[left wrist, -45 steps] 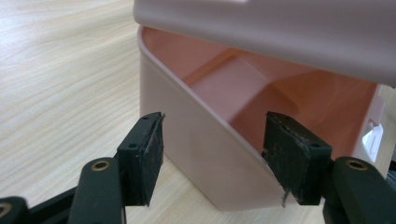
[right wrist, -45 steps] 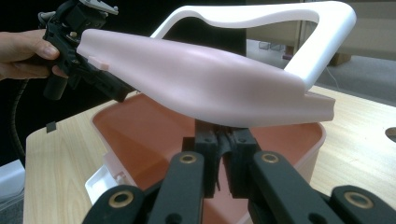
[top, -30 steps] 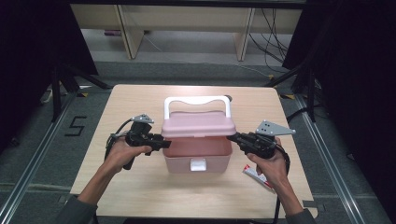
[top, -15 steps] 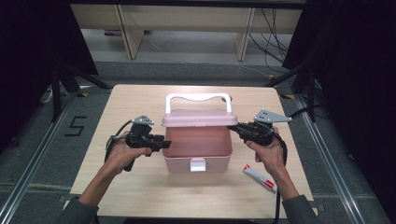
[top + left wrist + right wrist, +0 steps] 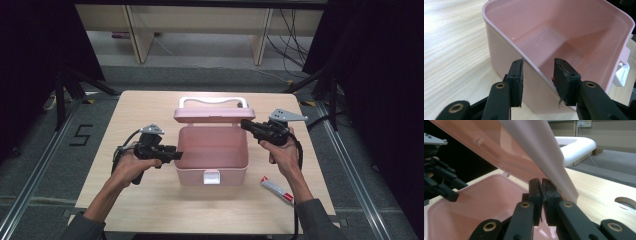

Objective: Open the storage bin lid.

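High view: I see the pink box [image 5: 212,155] mid-desk [image 5: 125,205], its lid [image 5: 214,114] now raised from shut to near upright by my right tongs [image 5: 246,124]; a tube [image 5: 276,190] lies right of the box.

Left gripper view: left tongs [image 5: 537,75] straddle the box's wall, just been closing, pads not yet pressing.

Right gripper view: right tongs [image 5: 541,192] together, pushing under the lid's edge. I judge opening nearly complete.

The light falls from above and makes the tabletop [image 5: 125,210] bright, while the room's sides stay very dark. Shadows are soft. Up close, the pink lid [image 5: 541,150] looks blurry.
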The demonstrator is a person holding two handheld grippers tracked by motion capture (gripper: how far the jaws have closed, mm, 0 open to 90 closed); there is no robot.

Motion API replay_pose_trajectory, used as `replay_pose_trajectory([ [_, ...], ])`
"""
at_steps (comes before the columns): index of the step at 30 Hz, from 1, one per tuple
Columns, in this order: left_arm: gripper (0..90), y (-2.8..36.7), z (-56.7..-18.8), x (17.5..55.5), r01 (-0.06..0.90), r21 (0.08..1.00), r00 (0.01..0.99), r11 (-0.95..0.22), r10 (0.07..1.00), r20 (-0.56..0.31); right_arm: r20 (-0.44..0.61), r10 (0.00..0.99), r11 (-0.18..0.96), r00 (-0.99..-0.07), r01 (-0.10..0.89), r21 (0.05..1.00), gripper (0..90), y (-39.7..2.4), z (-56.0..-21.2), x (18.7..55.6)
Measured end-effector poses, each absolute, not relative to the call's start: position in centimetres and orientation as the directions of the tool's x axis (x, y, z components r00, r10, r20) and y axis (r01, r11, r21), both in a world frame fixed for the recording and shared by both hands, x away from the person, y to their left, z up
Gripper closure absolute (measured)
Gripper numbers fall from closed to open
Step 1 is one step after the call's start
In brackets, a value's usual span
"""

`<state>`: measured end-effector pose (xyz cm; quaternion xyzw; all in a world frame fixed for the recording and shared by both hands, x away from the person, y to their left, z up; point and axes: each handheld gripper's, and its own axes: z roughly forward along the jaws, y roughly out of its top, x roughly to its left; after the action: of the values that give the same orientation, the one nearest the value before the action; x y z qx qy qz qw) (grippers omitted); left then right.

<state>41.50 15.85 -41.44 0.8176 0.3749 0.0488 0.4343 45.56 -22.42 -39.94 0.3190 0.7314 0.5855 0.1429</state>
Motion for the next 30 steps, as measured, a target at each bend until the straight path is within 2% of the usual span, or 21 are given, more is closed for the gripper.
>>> replay_pose_trajectory([
  [7,60.3,15.8,-41.4,41.5,0.569,0.748,0.713,-0.341,0.659,-0.241,0.193,0.662,0.084,-0.724,0.328,0.941,86.8,-22.4,-40.2,46.9],
  [13,60.3,15.7,-41.4,41.4,0.571,0.746,0.711,-0.342,0.661,-0.242,0.191,0.667,0.092,-0.720,0.334,0.938,87.0,-22.4,-40.2,48.0],
  [14,60.3,15.7,-41.4,41.4,0.571,0.746,0.710,-0.344,0.662,-0.239,0.161,0.677,0.108,-0.718,0.313,0.944,87.1,-22.4,-40.3,48.2],
  [15,60.3,15.7,-41.4,41.4,0.566,0.748,0.713,-0.346,0.660,-0.235,0.190,0.676,0.094,-0.712,0.339,0.936,87.1,-22.3,-40.3,48.2],
  [18,60.4,15.7,-41.4,41.4,0.566,0.748,0.714,-0.347,0.660,-0.235,0.175,0.679,0.100,-0.713,0.325,0.940,87.2,-22.3,-40.5,48.8],
  [19,60.4,15.7,-41.4,41.4,0.567,0.747,0.713,-0.346,0.660,-0.235,0.190,0.688,0.096,-0.700,0.348,0.933,87.2,-22.2,-40.5,48.8],
  [20,60.4,15.7,-41.4,41.4,0.567,0.747,0.713,-0.346,0.660,-0.236,0.156,0.692,0.111,-0.705,0.317,0.942,87.2,-22.3,-40.6,49.1],
  [24,60.3,15.7,-41.4,41.4,0.567,0.748,0.713,-0.346,0.660,-0.235,0.184,0.695,0.105,-0.695,0.351,0.930,87.2,-22.1,-41.0,49.5],
  [25,60.3,15.7,-41.4,41.4,0.567,0.747,0.713,-0.346,0.660,-0.235,0.153,0.704,0.119,-0.694,0.328,0.937,87.2,-22.2,-41.1,49.7],
  [26,60.3,15.7,-41.4,41.4,0.568,0.747,0.712,-0.344,0.661,-0.237,0.185,0.697,0.111,-0.693,0.359,0.927,87.1,-22.1,-41.2,49.7],
  [28,60.3,15.7,-41.4,41.4,0.567,0.748,0.712,-0.344,0.661,-0.236,0.159,0.707,0.124,-0.689,0.341,0.932,87.1,-22.1,-41.4,49.9],
  [30,60.3,15.7,-41.4,41.4,0.567,0.749,0.712,-0.343,0.661,-0.236,0.213,0.704,0.096,-0.678,0.387,0.917,87.2,-22.0,-41.5,49.8],
])
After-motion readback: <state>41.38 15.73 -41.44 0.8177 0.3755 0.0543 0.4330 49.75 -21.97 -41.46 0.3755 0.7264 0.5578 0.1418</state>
